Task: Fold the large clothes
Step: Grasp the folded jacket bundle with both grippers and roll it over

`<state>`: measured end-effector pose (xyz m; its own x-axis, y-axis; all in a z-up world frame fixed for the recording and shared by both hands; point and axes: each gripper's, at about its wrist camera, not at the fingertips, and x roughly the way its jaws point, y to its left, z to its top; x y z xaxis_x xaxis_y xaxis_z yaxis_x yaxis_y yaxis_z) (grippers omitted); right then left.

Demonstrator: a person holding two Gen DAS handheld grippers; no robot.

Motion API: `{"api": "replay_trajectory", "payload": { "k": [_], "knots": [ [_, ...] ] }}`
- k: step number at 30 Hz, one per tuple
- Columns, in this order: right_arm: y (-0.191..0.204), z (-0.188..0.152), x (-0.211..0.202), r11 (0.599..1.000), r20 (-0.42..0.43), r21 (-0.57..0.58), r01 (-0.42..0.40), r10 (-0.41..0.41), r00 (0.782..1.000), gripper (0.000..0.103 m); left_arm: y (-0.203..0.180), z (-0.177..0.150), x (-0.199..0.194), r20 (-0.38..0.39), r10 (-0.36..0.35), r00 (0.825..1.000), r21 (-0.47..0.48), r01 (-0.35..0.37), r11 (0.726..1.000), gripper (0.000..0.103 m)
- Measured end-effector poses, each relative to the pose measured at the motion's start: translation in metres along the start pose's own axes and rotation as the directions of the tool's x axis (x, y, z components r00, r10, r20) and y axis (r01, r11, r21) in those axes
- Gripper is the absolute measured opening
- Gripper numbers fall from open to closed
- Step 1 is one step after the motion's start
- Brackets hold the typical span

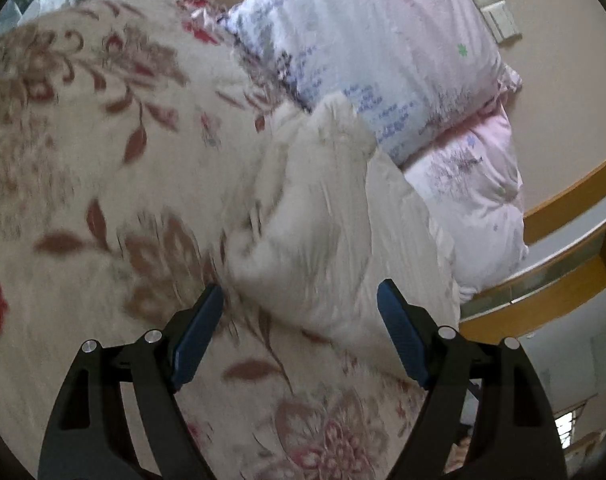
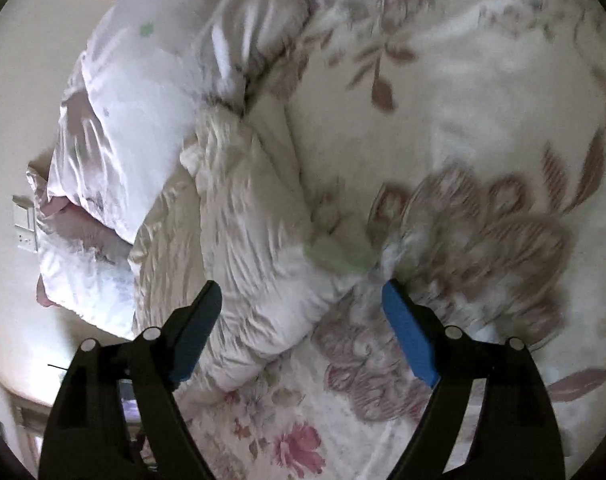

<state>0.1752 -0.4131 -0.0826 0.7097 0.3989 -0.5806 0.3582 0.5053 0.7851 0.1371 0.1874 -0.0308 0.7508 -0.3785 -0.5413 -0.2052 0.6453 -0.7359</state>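
Observation:
A large cream quilt with red-brown flower print (image 1: 103, 168) covers the bed; it also fills the right wrist view (image 2: 463, 120). A folded-back bunch of its plain cream underside (image 1: 315, 220) lies just ahead of my left gripper (image 1: 301, 300), which is open and empty above it. The same rumpled fold (image 2: 255, 240) lies ahead of my right gripper (image 2: 303, 300), also open and empty. Both views are motion-blurred.
Two stacked pink pillows (image 1: 383, 60) lie against the wall beyond the fold; they also show in the right wrist view (image 2: 123, 100). A wall socket (image 1: 491, 4) and a wooden shelf edge (image 1: 563, 208) are at the right.

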Motion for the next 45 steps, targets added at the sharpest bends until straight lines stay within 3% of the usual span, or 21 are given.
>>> {"api": "replay_trajectory", "payload": {
  "k": [5, 12, 21, 24, 26, 28, 31, 36, 45],
  "knots": [
    [0.015, -0.009, 0.017, 0.998, -0.009, -0.029, -0.056, 0.056, 0.998, 0.08, -0.008, -0.014, 0.013, -0.031, -0.026, 0.999, -0.025, 0.025, 0.999, 0.079],
    [0.022, -0.007, 0.03, 0.998, 0.006, -0.026, -0.058, 0.058, 0.998, 0.072, -0.011, -0.022, 0.04, -0.051, -0.014, 0.999, -0.107, 0.008, 0.994, 0.079],
    [0.016, -0.003, 0.031, 0.996, 0.029, -0.018, -0.086, 0.086, 0.996, 0.065, -0.004, -0.006, 0.046, 0.085, 0.016, 0.996, -0.227, 0.003, 0.974, 0.076],
    [0.016, -0.003, 0.032, 0.996, 0.039, -0.022, -0.084, 0.085, 0.996, 0.056, -0.002, -0.004, 0.05, 0.123, 0.021, 0.992, -0.259, 0.012, 0.966, 0.065],
    [0.016, -0.002, 0.033, 0.996, 0.04, -0.033, -0.082, 0.083, 0.996, 0.043, 0.005, -0.003, 0.056, 0.12, 0.002, 0.993, -0.291, 0.033, 0.956, 0.043],
    [0.017, -0.003, 0.032, 0.994, 0.044, -0.054, -0.091, 0.094, 0.995, 0.032, 0.011, -0.002, 0.059, 0.107, -0.033, 0.994, -0.317, 0.065, 0.946, 0.031],
    [0.025, -0.007, 0.026, 0.989, 0.051, -0.098, -0.11, 0.115, 0.992, 0.024, 0.007, 0.0, 0.053, 0.118, -0.051, 0.992, -0.286, 0.083, 0.955, 0.019],
    [0.038, -0.018, 0.013, 0.975, 0.026, -0.167, -0.149, 0.156, 0.987, 0.021, 0.004, 0.005, 0.028, 0.144, -0.073, 0.987, -0.244, 0.107, 0.964, 0.016],
    [0.05, -0.079, -0.002, 0.908, -0.148, -0.35, -0.229, 0.187, 0.971, 0.021, 0.038, -0.005, -0.051, 0.181, -0.029, 0.983, -0.22, 0.069, 0.973, 0.015]
  ]
}}
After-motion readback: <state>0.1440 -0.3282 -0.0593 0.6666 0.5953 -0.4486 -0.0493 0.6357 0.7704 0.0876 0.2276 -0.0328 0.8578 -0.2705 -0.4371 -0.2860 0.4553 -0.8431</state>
